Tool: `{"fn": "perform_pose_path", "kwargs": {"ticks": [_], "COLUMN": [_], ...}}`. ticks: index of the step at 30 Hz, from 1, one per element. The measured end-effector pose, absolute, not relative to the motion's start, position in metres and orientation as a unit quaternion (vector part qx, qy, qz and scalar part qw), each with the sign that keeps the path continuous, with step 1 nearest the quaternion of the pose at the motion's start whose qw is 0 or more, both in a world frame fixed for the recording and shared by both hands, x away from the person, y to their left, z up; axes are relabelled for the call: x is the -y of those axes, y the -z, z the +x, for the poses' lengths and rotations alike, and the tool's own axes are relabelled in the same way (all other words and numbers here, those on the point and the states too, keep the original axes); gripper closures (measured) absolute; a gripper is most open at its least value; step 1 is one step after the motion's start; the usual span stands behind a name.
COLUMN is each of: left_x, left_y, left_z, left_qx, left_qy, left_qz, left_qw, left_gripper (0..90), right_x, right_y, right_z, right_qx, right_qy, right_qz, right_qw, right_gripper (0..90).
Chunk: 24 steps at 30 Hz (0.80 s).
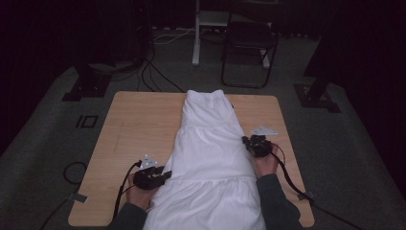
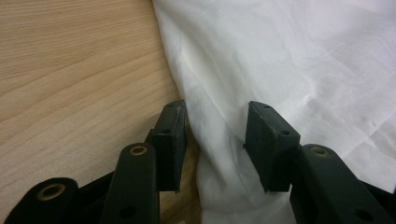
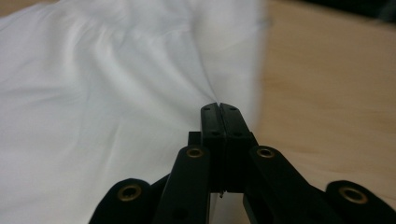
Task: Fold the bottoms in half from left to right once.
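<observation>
Pinching the white dress [image 1: 210,143] shut-tight with the right tool [image 3: 219,106] near the surface's [image 1: 139,120] right edge; left tool [image 2: 217,133] gaping half-open around its left hem.

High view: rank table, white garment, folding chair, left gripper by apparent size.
1. Table, largest.
2. White garment.
3. Folding chair; it stands farther from the camera, so its true size is unsure.
4. Left gripper, smallest.
</observation>
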<state>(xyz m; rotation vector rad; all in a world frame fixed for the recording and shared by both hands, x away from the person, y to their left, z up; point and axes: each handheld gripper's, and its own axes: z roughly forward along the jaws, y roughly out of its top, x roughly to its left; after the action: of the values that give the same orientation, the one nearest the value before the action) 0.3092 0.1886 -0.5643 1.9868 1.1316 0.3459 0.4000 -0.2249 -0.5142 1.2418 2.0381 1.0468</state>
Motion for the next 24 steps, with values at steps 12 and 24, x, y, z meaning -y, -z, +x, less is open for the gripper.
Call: {"fn": "perform_pose_path", "kwargs": {"ticks": [12, 24], "left_x": [-0.19, -0.137], "left_y": [0.548, 0.56], "left_z": [0.328, 0.378], "left_qx": [-0.452, -0.427], "left_qy": [-0.128, -0.172], "left_qz": [0.78, 0.803], "left_qw": [0.414, 0.379], "left_gripper": [50.3, 70.0], "right_x": [0.249, 0.245], "right_y": [0.562, 0.563], "right_z": [0.417, 0.414], "right_qx": [-0.747, -0.753], "right_qy": [-0.354, -0.347], "right_qz": [0.518, 0.511], "right_qw": [0.22, 0.227], "right_gripper": [88.9, 88.5]}}
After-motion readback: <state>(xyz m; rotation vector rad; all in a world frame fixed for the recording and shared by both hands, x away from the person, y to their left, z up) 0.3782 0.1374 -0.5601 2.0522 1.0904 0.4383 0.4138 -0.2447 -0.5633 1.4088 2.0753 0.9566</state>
